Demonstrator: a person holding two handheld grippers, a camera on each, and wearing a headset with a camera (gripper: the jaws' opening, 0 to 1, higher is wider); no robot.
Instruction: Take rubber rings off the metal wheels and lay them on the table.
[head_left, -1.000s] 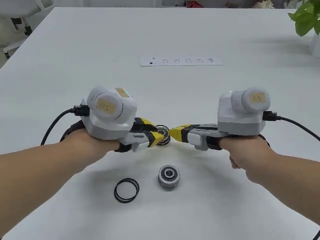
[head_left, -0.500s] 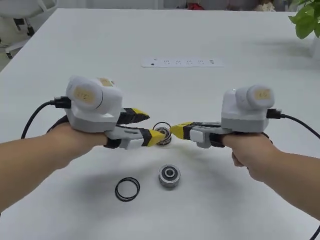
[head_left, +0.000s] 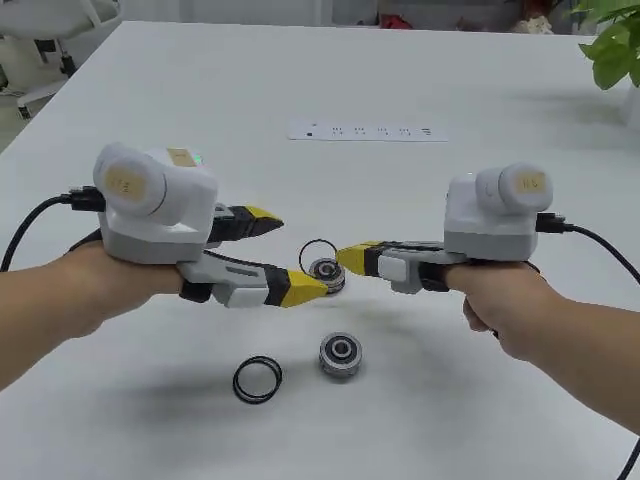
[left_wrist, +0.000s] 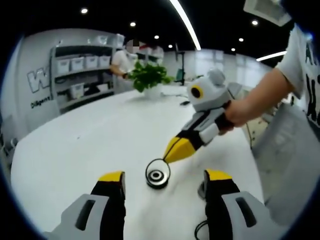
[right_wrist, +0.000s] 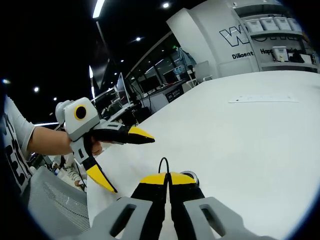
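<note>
**A:** Calling the step, left to right?

**B:** Starting at the left gripper (head_left: 302, 253): gapes wide, grips nothing, hovers just left of the far wheel (head_left: 326, 272), clear of wheel and table (head_left: 200, 100).

**A:** And toward the table's near edge?

**B:** Down there, a loose ring (head_left: 236, 381), lying flat, already off. Just right of it, not touching, the near wheel (head_left: 340, 353). Looks bare from up here.

**B:** So, mid-strip on the far one?

**A:** Looks that way. Shows as a thin loop, the ring (head_left: 318, 240), standing up off the far wheel. Half peeled at a guess, with the lower part hidden behind the wheel.

**A:** And over on the right?

**B:** Right gripper (head_left: 340, 258): clenched tight, tips together just right of the far wheel. Seems to pinch the ring. In the right gripper view, pokes up as a black loop from between the closed tips.

**A:** Next move?

**B:** Probably calls for steadying the far wheel with the left gripper, then drawing the ring clear and laying it down by the loose ring. Needs a firm hold on that wheel, else likely to drag along with the ring.
</note>
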